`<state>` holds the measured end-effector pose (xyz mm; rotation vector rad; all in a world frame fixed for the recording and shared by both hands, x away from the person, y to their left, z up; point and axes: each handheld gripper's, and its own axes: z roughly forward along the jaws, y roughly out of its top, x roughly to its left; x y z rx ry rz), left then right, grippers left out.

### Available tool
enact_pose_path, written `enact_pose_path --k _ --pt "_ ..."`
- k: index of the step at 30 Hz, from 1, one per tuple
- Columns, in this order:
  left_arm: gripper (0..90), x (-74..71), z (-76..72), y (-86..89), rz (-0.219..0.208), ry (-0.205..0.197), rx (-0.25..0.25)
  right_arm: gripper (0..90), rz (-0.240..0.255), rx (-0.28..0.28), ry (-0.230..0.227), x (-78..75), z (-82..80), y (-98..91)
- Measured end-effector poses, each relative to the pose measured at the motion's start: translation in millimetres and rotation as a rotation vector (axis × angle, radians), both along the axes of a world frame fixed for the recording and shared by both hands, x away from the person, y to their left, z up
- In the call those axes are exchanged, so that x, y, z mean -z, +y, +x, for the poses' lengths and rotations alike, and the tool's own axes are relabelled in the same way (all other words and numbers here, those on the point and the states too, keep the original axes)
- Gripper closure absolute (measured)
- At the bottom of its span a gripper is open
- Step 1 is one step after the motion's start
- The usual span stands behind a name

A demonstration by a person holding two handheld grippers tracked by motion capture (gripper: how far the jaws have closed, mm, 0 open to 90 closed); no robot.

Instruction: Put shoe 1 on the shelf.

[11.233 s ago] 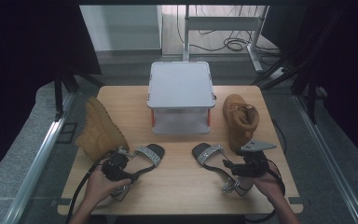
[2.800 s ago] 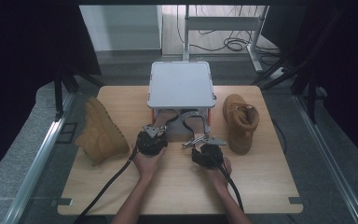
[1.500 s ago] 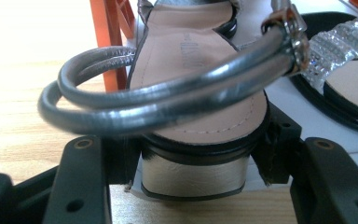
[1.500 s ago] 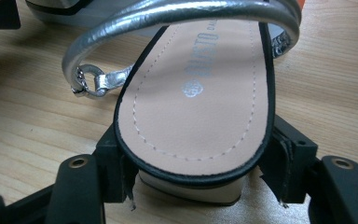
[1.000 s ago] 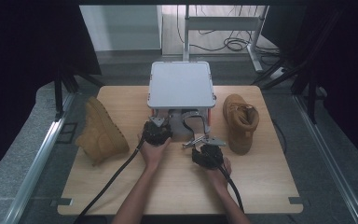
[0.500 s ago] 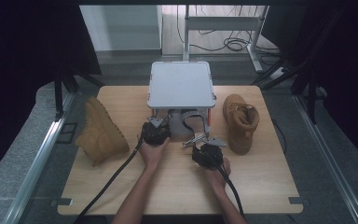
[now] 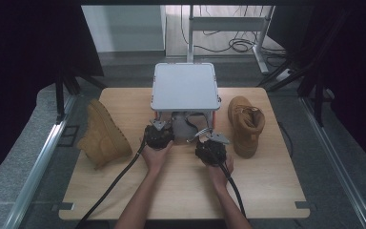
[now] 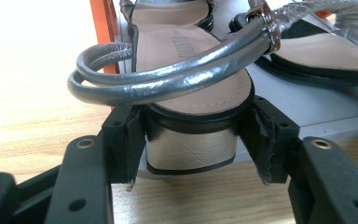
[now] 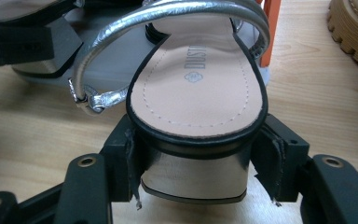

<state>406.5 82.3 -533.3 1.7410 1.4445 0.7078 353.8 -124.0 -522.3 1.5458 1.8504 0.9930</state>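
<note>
Under the grey rack (image 7: 186,88), on its low shelf, two silver sandals sit side by side, heels toward the person. Left sandal (image 8: 191,60) has its block heel between the jaws of the left gripper (image 8: 193,142); the left pad seems to touch the heel and the right pad stands just off it, so whether the grip is firm I cannot tell. Right sandal (image 9: 198,93) sits the same way in the right gripper (image 9: 196,149), whose jaws have just been closing a little; a thin gap shows at each pad, so they look apart, not clamped.

Likely trouble: the glossy metallic heels may slip from the pads if pulled back; a sandal could tip off the shelf edge; the loose silver straps (image 8: 168,77) could snag a jaw or the rack's orange legs (image 8: 105,28).

Around the rack lies a pale wooden tabletop (image 7: 267,191). One tan boot (image 7: 102,138) lies left of the rack, another (image 7: 245,124) right of it. Beyond are grey floor, cables and dark curtains.
</note>
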Motion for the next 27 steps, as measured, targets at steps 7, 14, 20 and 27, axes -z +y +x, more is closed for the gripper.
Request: enact_pose_path --k 7,14,20,27 --pt "42.8 0.1 0.1 -0.4 -0.005 -0.001 -0.003 40.4 -0.005 0.013 -0.003 2.8 13.0 5.5" --pt "42.8 0.2 0.0 -0.3 -0.007 -0.002 -0.004 40.5 0.007 0.026 -0.012 1.0 25.5 9.6" --pt "42.8 0.7 -0.3 -0.2 -0.009 -0.006 -0.004 40.5 0.016 0.034 -0.014 -0.9 35.2 10.9" --pt "42.8 0.9 -0.4 0.0 -0.013 -0.005 -0.005 40.4 0.007 0.039 -0.015 0.0 42.4 14.0"
